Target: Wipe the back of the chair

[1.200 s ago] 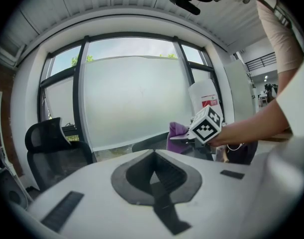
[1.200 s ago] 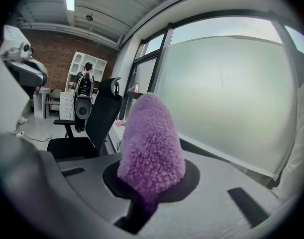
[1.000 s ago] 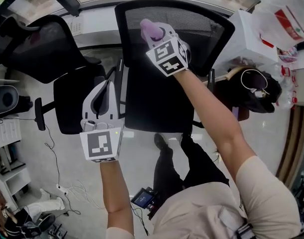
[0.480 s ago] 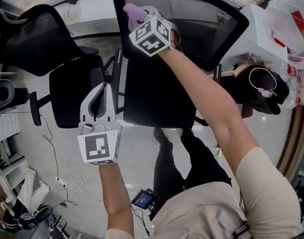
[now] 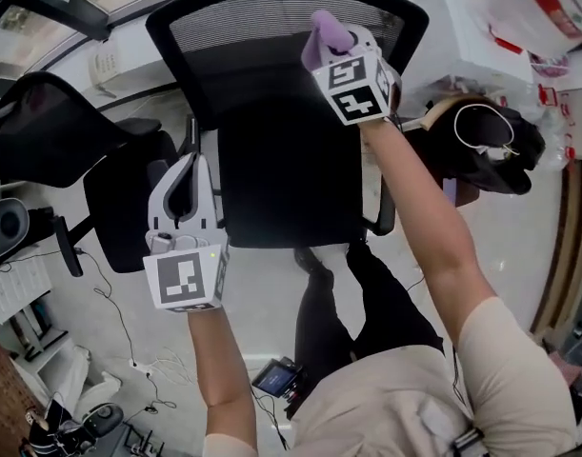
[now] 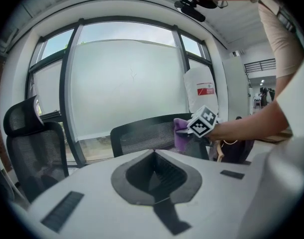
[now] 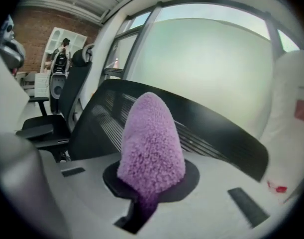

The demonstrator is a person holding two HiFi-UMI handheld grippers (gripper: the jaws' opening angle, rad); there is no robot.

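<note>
Purple cloth [image 7: 151, 143], black mesh chair [image 5: 271, 46]

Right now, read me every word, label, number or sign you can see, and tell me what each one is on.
No text here can be read.
White bag, red label: print too small and blurred to read.
Small device screen: too small to read.
Right marker cube and left marker cube: black-and-white square patterns only, no letters or numbers.

left claw [image 6: 154, 156] jaws together, nothing between | right claw [image 6: 189, 133] holds purple cloth [image 6: 180, 133] at chair back [image 6: 139, 139]
</note>
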